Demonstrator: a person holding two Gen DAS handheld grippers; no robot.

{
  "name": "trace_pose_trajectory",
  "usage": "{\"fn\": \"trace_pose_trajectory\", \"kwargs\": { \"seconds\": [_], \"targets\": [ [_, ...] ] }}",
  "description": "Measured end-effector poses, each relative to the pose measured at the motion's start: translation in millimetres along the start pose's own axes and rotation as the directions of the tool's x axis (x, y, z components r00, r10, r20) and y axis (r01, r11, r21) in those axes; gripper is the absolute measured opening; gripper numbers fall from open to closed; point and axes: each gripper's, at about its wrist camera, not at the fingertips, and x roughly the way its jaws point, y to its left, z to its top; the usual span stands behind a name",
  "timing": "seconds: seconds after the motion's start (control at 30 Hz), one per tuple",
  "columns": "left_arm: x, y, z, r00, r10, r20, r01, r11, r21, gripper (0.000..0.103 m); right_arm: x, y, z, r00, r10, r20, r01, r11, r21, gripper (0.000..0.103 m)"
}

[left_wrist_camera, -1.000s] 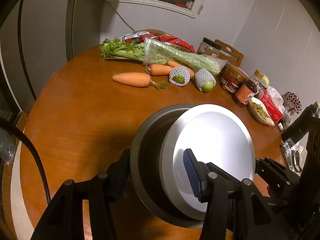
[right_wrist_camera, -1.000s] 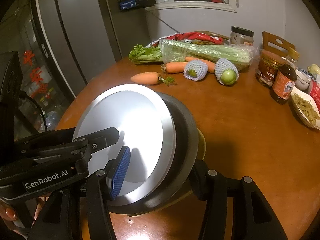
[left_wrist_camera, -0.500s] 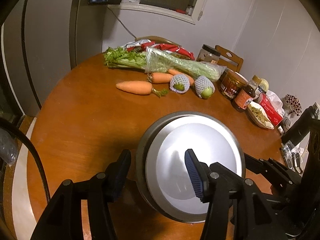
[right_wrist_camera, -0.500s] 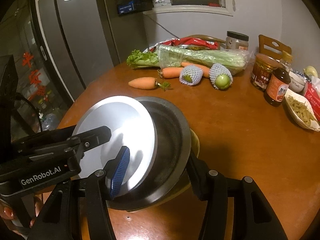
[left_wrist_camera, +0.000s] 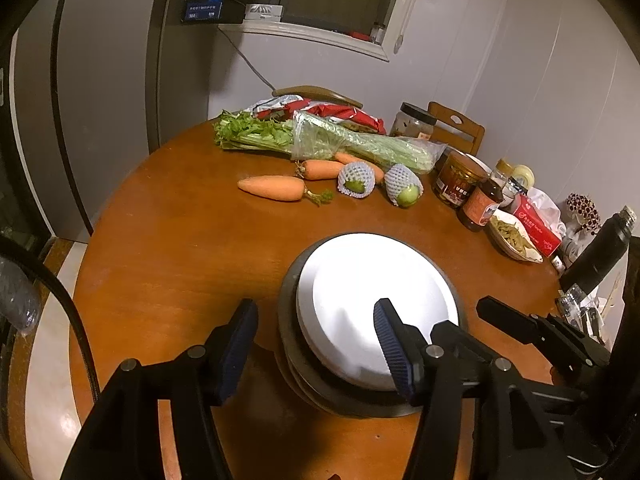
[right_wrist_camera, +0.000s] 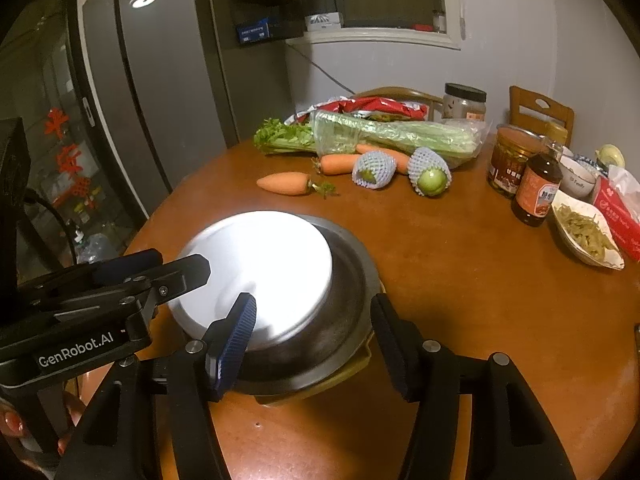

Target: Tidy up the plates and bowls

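A white plate (left_wrist_camera: 372, 304) lies inside a dark grey bowl (left_wrist_camera: 292, 364) on the round wooden table (left_wrist_camera: 168, 256). In the right wrist view the white plate (right_wrist_camera: 260, 268) sits toward the left of the grey bowl (right_wrist_camera: 344, 300), which rests on a yellowish dish (right_wrist_camera: 352, 364). My left gripper (left_wrist_camera: 316, 344) is open, its jaws straddling the stack's near-left rim. My right gripper (right_wrist_camera: 312, 340) is open around the stack's near edge. Neither holds anything.
Celery in a bag (left_wrist_camera: 352, 144), carrots (left_wrist_camera: 272, 188) and two netted fruits (left_wrist_camera: 356, 180) lie at the table's far side. Jars and a sauce bottle (left_wrist_camera: 480, 204), a dish of food (left_wrist_camera: 512, 236) and a red box (left_wrist_camera: 536, 228) stand at the right.
The white plate went from tilted against the bowl to lying flat inside it. Both grippers have pulled back and up from the stack.
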Motion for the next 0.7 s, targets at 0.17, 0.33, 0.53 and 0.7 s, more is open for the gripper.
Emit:
{"fn": "trace_pose_trajectory", "kwargs": {
  "seconds": [0.17, 0.33, 0.53, 0.7],
  "targets": [
    [-15, -4, -4, 0.999, 0.008, 0.031, -0.008, 1.000, 0.011, 0.060, -14, 5, -3, 1.000, -0.005, 0.026, 0.005, 1.000, -0.013, 0.062],
    [-34, -13, -15, 0.997, 0.047, 0.067, -0.050, 0.998, 0.045, 0.063, -30, 8, -11, 0.999, -0.003, 0.049, 0.004, 1.000, -0.020, 0.064],
    [-49, -20, -39, 0.996, 0.070, 0.063, -0.074, 0.995, 0.071, 0.064, -47, 9, -32, 0.999, -0.015, 0.048, 0.016, 1.000, -0.023, 0.067],
    [-62, -24, -64, 0.993, 0.104, 0.060, -0.110, 0.990, 0.090, 0.065, -62, 10, -55, 0.998, -0.027, 0.049, 0.027, 1.000, -0.009, 0.068]
  ]
}}
